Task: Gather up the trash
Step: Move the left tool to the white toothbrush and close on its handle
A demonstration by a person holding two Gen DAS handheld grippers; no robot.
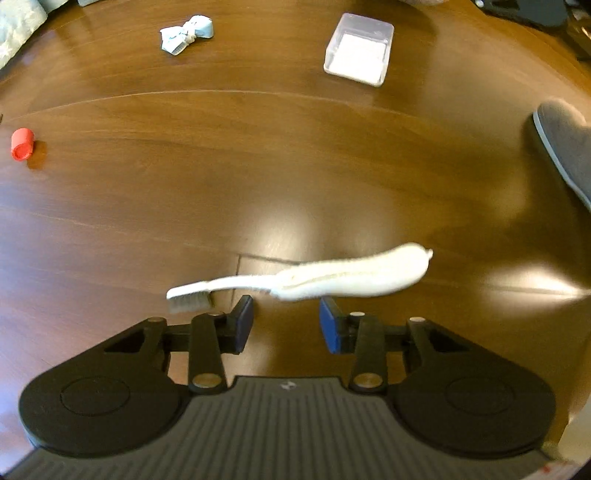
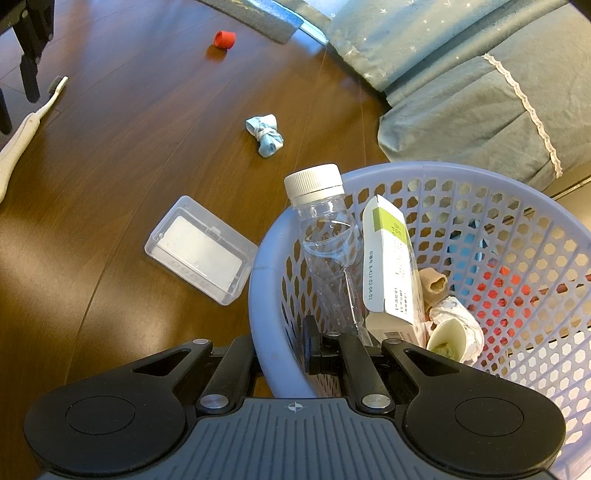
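1. The left gripper (image 1: 286, 321) is held above a brown wooden floor (image 1: 258, 155) with its jaws parted and nothing between them; a white toothbrush (image 1: 314, 278) lies on the floor just beyond the blue pads (image 1: 332, 328), crosswise to the fingers, bristle head to the left and thick handle to the right.
2. The right gripper (image 2: 280, 350) is closed on the rim of a lavender perforated basket (image 2: 517, 229) — one finger outside the wall, the other inside.
3. Inside the basket are seen one clear plastic bottle (image 2: 328, 240) with a white cap, leaning against the near wall, one white-and-green carton (image 2: 391, 266), one paper cup (image 2: 448, 339), one crumpled white tissue (image 2: 458, 314) and one small beige item that cannot be identified.
4. Loose on the floor are counted four things: the one toothbrush, one clear lidded plastic box (image 1: 358, 50), one knotted light-blue cloth bundle (image 1: 186, 35) and one red cap (image 1: 22, 144).
5. The plastic box lies just beside the basket in the right wrist view; the bundle lies further off, and the red cap further still — well apart from both grippers.
6. Blue-green bedding (image 2: 461, 74) with a lace trim is seen behind the basket.
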